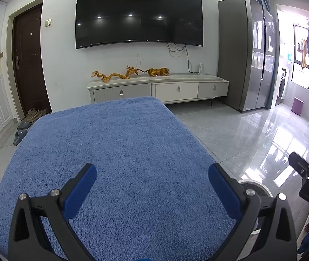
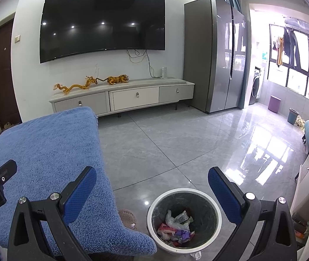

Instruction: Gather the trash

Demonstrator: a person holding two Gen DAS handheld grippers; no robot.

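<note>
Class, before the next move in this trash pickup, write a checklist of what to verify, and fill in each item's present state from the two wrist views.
1. Left gripper open and holding nothing: ok.
2. Right gripper open and holding nothing: ok.
3. Blue cloth free of trash: ok, none shows on the visible part.
4. Bin upright with trash inside and room left: ok.
5. Floor by the bin free of trash: not ok, a white scrap lies just in front of the bin.
6. Right gripper placed for that scrap: cannot tell, the scrap sits at the bottom edge of the right view.
</note>
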